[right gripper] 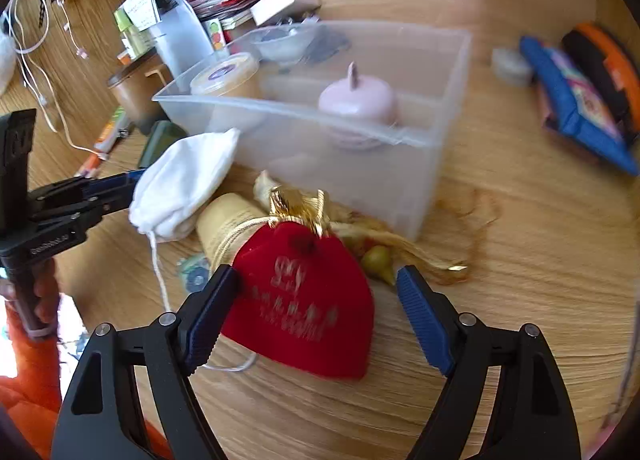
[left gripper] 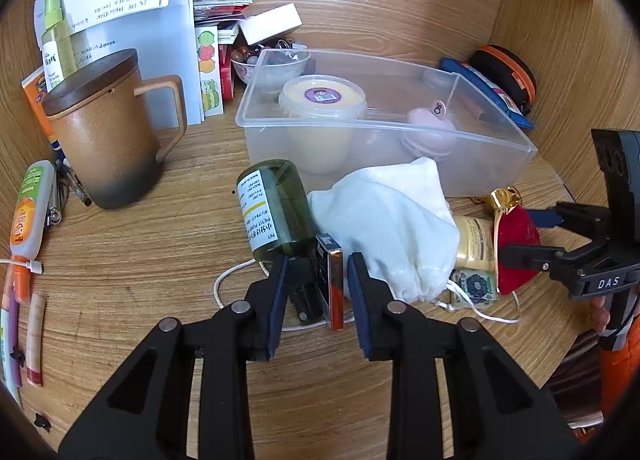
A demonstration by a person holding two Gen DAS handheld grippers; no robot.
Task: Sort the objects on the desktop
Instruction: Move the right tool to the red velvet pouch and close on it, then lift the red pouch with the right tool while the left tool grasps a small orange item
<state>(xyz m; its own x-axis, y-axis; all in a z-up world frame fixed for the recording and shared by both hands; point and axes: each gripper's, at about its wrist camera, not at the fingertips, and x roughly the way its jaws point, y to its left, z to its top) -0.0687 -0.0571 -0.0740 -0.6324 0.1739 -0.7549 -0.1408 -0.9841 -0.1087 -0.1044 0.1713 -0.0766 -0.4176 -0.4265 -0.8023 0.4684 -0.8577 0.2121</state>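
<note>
While the sorting is under way, the left gripper (left gripper: 319, 262) stands narrow at 6 o'clock of its own view. It straddles two things at once: the black pump cap (left gripper: 302, 290) of the green bottle (left gripper: 276, 212) lying on its side, and a small box (left gripper: 335, 284) standing on edge beside it. A sliver of gap shows between the box and the right-hand pad, so I judge nothing clamped yet.

The right gripper (right gripper: 316, 272) stands wide over the red velvet pouch (right gripper: 308, 300), which lies on the desk (right gripper: 520, 260) at the centre of that view. One pad is at the pouch's 9 o'clock edge and the other is clear of it at 3 o'clock. The clear plastic bin (right gripper: 420, 164), the likely destination, sits at 12 o'clock.

Risks noted:
- Closing on cap and box together would give an uneven grip. The box could pivot out, or the bottle could swing from its cap and roll.
- A white cable (left gripper: 224, 280) loops under the left jaws and may be pinched or dragged.
- The white drawstring pouch (left gripper: 392, 228) touches the bottle and box and may be disturbed on lifting.
- The red pouch's gold cord lies across the cream tube (right gripper: 228, 220) at 10 o'clock, so a lift could tug it.
- Both grippers work near each other, so a collision is possible.
</note>
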